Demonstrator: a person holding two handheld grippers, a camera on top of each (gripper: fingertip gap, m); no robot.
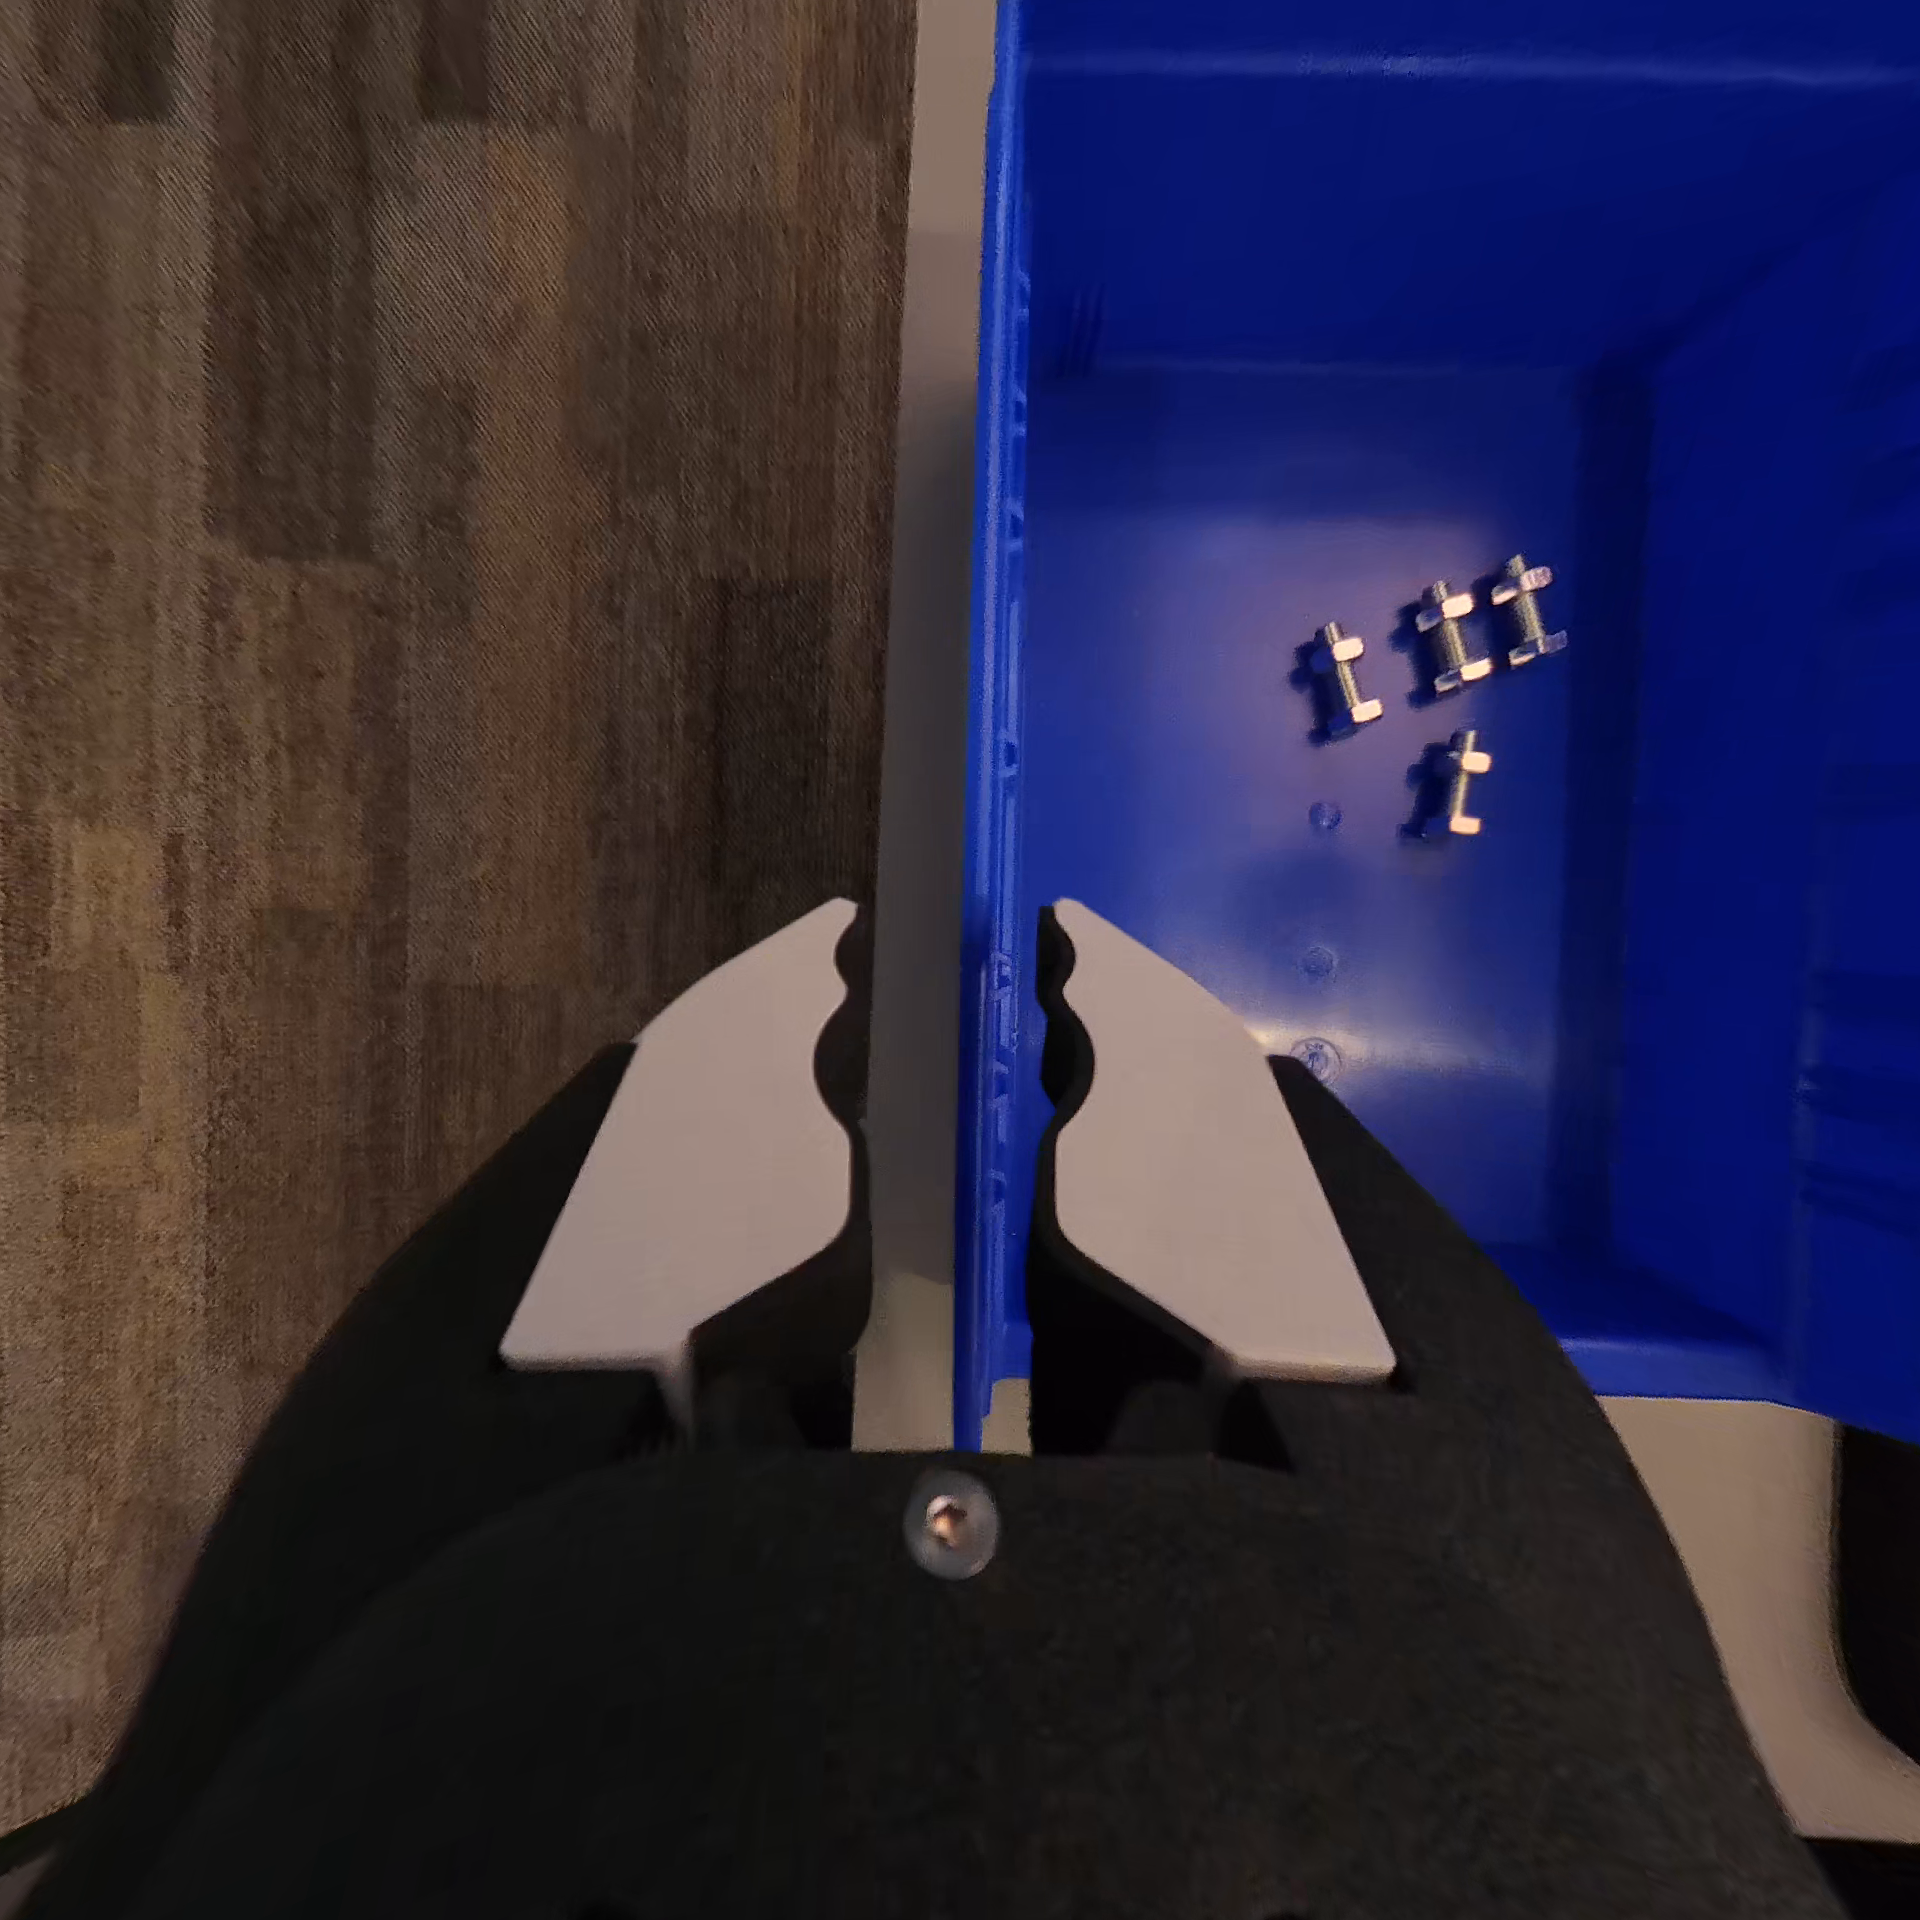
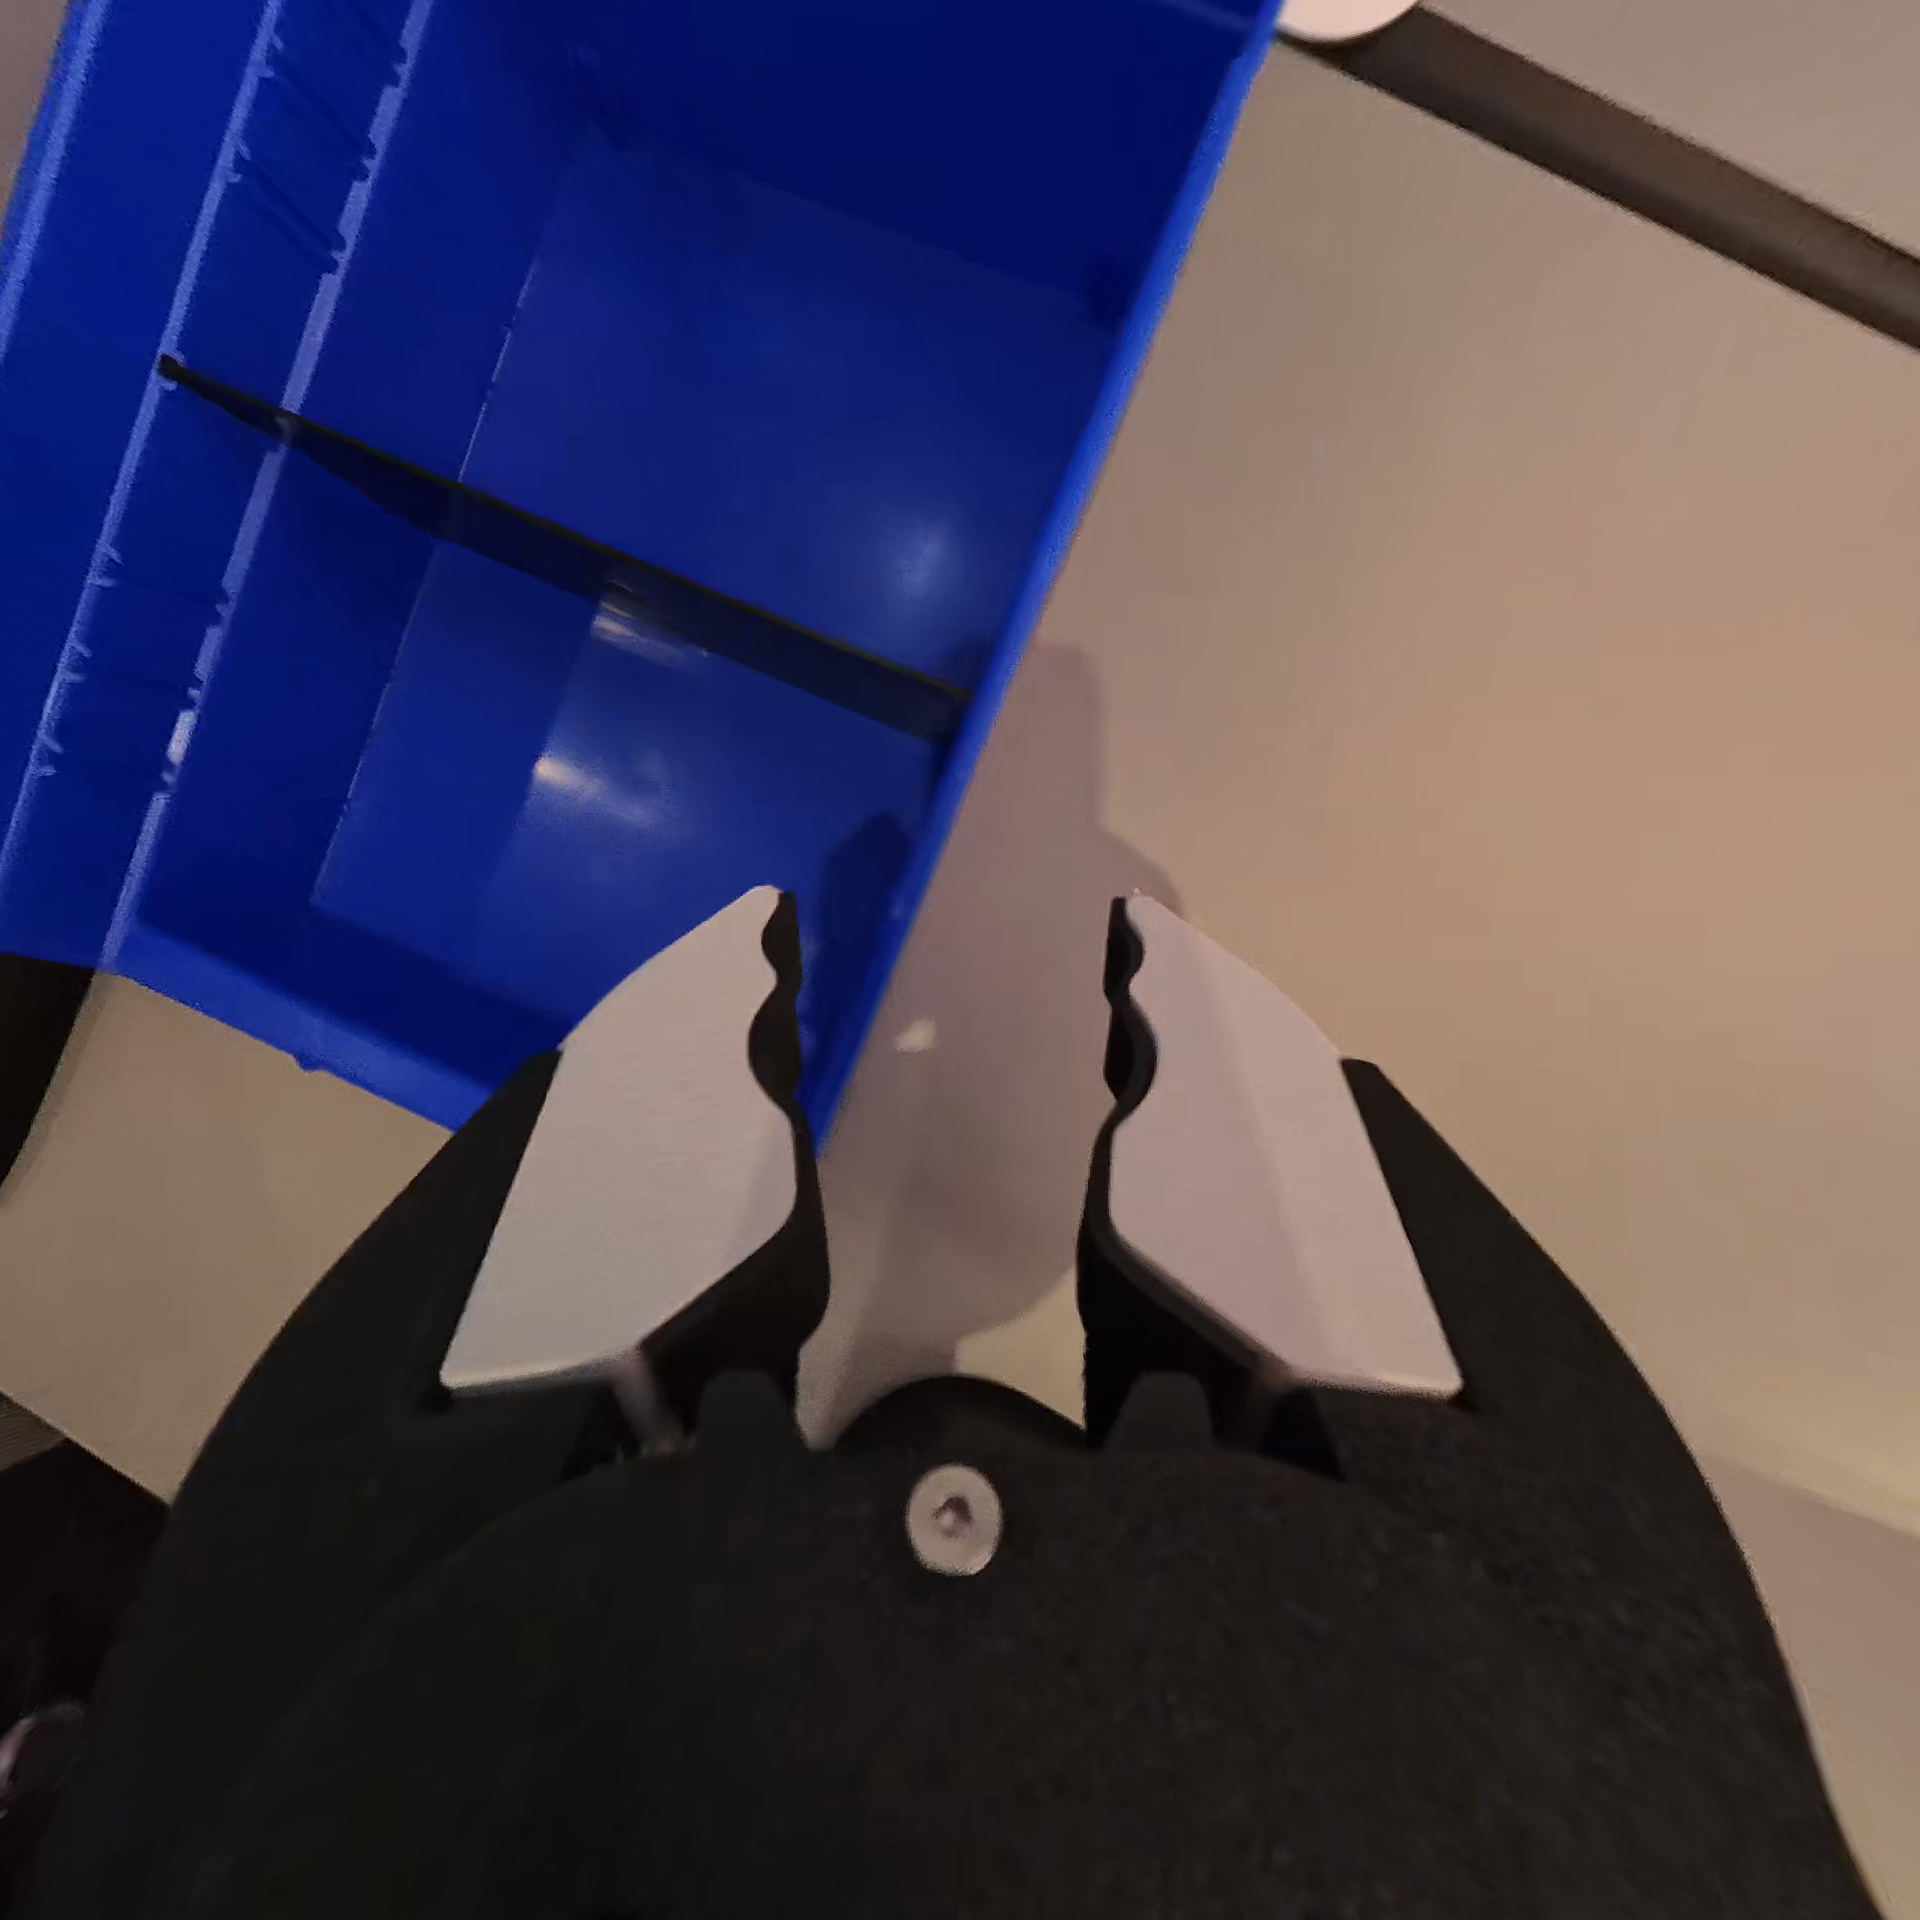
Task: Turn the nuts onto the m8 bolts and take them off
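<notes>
While both jaws gape empty, bolts [image 1: 1429, 681] lie binned.

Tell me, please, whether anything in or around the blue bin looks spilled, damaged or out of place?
Nothing stands out. Four bolts with nuts lie together on the blue bin floor, and both grippers are open and empty.

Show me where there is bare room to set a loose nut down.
Free: the blue bin floor between its left wall and the bolts, the divided bin on both sides of its black divider, and the beige table right of it. Crowded: only the cluster of four bolts.
</notes>
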